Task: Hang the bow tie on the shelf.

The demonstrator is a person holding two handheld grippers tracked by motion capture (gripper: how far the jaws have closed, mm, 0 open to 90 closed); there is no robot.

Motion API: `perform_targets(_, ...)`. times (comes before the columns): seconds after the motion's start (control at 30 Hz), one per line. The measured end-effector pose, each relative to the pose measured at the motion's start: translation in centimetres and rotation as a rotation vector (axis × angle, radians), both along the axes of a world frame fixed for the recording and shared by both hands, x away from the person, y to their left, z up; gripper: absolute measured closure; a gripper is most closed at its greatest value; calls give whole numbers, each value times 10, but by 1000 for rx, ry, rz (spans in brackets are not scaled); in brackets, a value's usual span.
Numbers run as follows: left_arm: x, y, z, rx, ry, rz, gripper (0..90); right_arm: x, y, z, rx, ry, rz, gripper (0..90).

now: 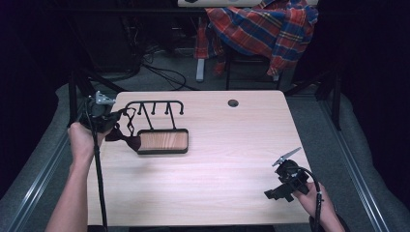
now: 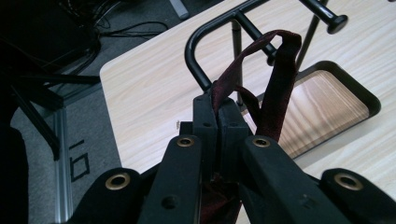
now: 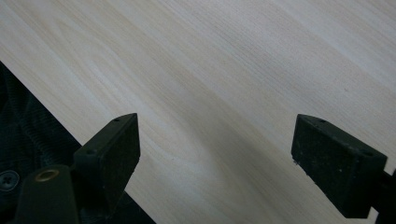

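Left gripper (image 1: 112, 121) is clamped tight on a dark red strap (image 2: 280, 79), right beside the black hook rack (image 1: 154, 107), the strap looping by the rack's curved end bar above its wooden tray (image 1: 163, 141). Right gripper (image 1: 280, 191), well away from the rack, hovers spread wide over bare table (image 3: 224, 70).

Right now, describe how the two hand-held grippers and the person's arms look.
Both are black. The left hand-held gripper has brass-coloured rivets on its linkage, a grey three-cornered plate on top and a black cable trailing off. The right hand-held gripper has blocky black pads and a looping cable. Forearms are bare, no sleeves.
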State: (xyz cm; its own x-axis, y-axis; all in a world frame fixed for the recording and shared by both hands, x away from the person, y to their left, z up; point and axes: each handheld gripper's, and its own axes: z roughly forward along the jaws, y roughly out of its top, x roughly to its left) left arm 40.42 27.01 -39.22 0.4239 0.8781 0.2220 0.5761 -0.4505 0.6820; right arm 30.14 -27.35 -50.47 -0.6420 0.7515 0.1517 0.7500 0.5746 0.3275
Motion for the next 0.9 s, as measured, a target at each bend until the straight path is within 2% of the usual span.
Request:
perform_targets(0.13,6,2,0,1,10,11,883,-1,1,-1,10,-11,-18,153)
perform_targets(0.23,11,3,-1,5,20,16,883,0,1,0,-5,-4,2,153)
perform_targets(0.9,38,7,-16,-3,73,75,880,0,1,0,-25,-3,14,154)
